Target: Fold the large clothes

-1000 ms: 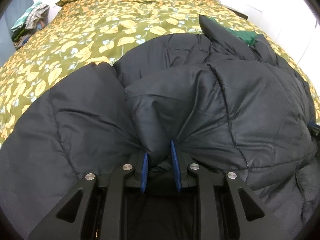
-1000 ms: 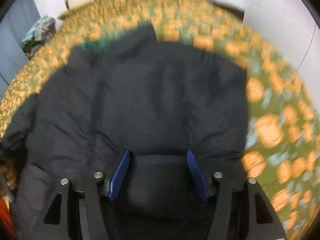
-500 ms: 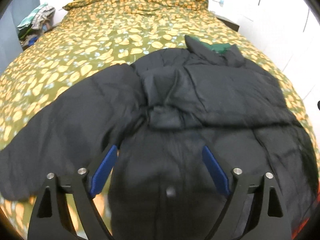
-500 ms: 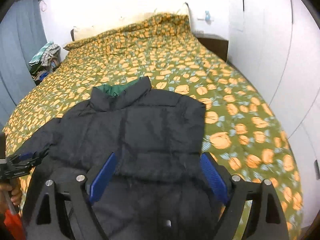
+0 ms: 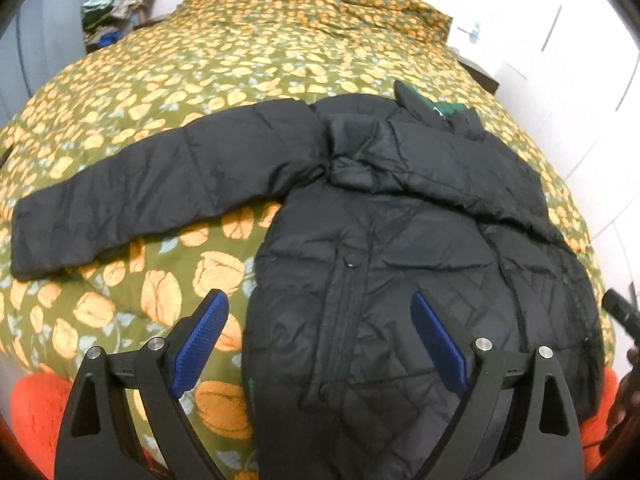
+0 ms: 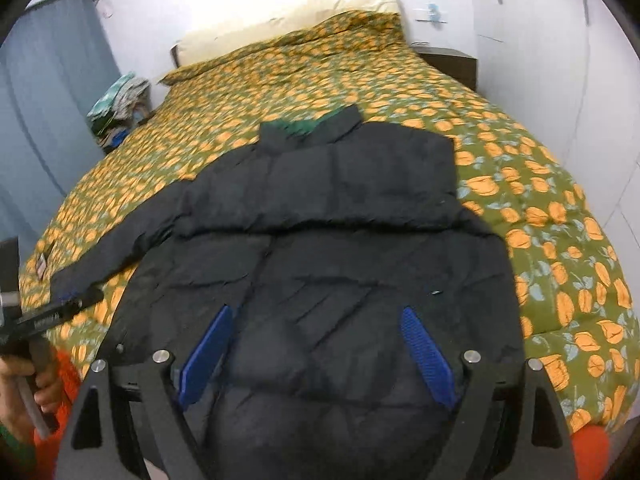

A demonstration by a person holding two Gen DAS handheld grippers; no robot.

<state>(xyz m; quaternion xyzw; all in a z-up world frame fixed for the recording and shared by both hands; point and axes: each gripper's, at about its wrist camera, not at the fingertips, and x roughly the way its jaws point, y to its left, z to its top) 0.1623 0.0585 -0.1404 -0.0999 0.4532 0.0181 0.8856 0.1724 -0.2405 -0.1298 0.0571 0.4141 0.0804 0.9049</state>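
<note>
A black puffer jacket [image 5: 384, 248] with a green collar lining lies front up on the bed. Its left sleeve [image 5: 152, 192] stretches out flat to the left. Its right sleeve is folded across the chest [image 6: 320, 184]. My left gripper [image 5: 320, 320] is open and empty, held above the jacket's lower front. My right gripper [image 6: 316, 336] is open and empty above the jacket's lower right part. The left gripper also shows at the left edge of the right wrist view [image 6: 48, 312].
The bed cover [image 5: 240, 60] is olive green with orange flowers. A pile of clothes [image 5: 116, 12] sits at the far left of the bed. White wardrobe doors [image 6: 560, 60] and a dark nightstand [image 6: 448, 60] stand on the right. Orange fabric [image 5: 36, 404] shows at the near edge.
My left gripper let go of the jacket fabric and opened wide. Both grippers drew back and up from the jacket, which now lies with the right sleeve folded across it.
</note>
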